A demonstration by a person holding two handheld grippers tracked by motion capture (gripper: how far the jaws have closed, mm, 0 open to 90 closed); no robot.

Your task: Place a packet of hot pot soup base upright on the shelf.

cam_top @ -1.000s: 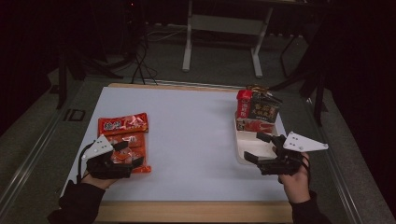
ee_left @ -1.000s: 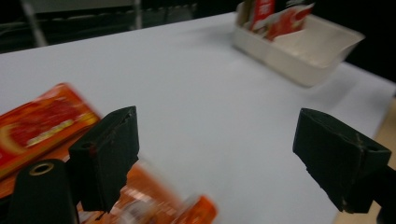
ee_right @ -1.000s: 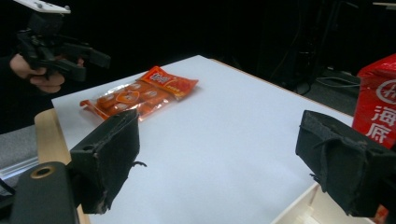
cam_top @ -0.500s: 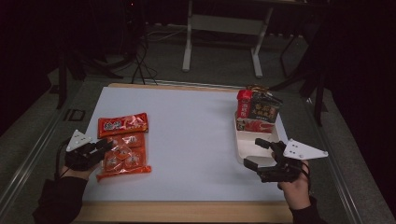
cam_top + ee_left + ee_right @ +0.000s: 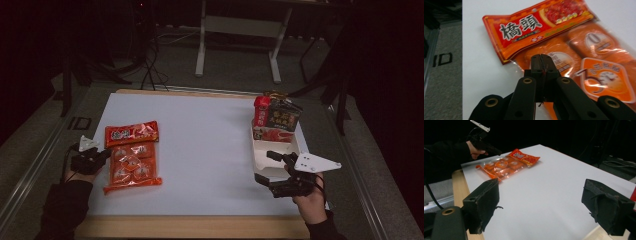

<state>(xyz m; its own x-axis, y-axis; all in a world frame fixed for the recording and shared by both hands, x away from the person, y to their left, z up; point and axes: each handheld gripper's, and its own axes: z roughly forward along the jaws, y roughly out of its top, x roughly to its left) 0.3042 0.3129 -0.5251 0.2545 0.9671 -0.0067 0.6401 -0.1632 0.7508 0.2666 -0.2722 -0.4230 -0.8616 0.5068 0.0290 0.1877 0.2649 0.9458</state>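
Observation:
An orange-red snack packet (image 5: 131,157) lies flat near the left side of the white table (image 5: 210,145); it has a red header with white characters (image 5: 521,27) and round pieces inside. My left gripper (image 5: 104,154) sits low at the packet's left edge. Its jaws have just closed and now meet (image 5: 540,59) over the clear film, with nothing visibly between them. My right gripper (image 5: 265,166) hovers open by the near end of a white tray (image 5: 296,146); its pads (image 5: 484,202) are far apart with bare table between them. It looks across at the packet (image 5: 509,165) and the left gripper (image 5: 491,150).
Upright red and dark food packets (image 5: 277,120) fill the tray's far end. A wooden rim (image 5: 200,226) runs along the table's near edge. Grey carpet (image 5: 45,150) borders the left side, and metal desk legs (image 5: 202,45) stand beyond the far edge.
The left gripper has slid left and down, from over the packet to its left edge, and its jaws have shut. The right gripper stays by the tray.

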